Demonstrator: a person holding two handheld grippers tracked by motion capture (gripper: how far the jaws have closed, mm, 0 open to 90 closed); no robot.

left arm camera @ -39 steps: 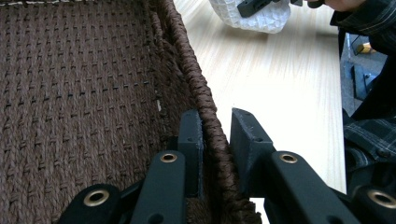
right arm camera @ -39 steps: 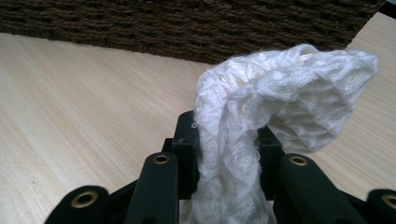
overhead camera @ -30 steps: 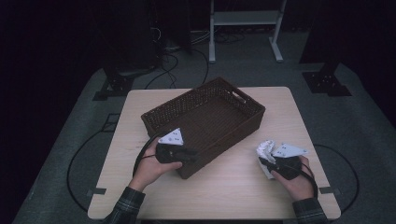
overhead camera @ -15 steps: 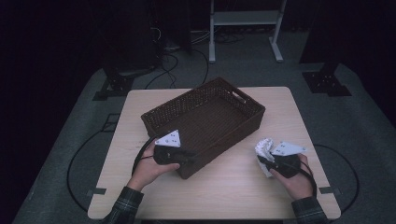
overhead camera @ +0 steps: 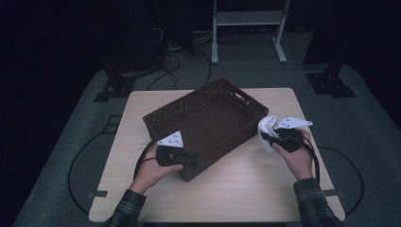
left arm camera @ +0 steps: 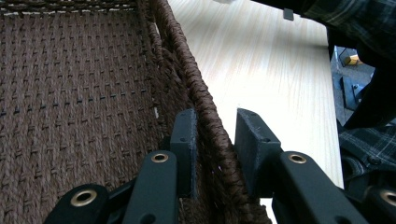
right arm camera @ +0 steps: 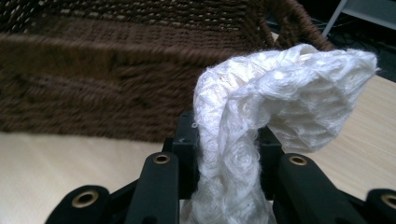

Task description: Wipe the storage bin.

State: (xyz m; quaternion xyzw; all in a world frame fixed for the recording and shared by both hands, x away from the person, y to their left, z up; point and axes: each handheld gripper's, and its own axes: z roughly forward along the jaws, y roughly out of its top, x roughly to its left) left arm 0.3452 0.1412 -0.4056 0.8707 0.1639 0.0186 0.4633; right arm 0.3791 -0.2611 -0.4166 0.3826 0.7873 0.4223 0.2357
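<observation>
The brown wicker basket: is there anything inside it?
The basket shows bare woven floor; the near wall hides a strip. The white cloth is outside, in the right gripper.

right tongs (overhead camera: pixel 268 137) with white cloth (overhead camera: pixel 265 126) lifted, nearer basket (overhead camera: pixel 208 118)

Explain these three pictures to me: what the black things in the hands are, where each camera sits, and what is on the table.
No robot here: a person holds a hand-held grasping tool in each hand, each with two black jaws. One picture comes from a camera above the table, looking down; the forearms come in from the bottom. The other two come from small cameras riding on the tools, looking along their jaws.

On the table stands a brown woven basket. The left tool is clamped on the basket's rim at the near corner, one jaw inside and one outside, as the left gripper view shows. The right tool pinches a white cloth and holds it up beside the basket's right end.
</observation>
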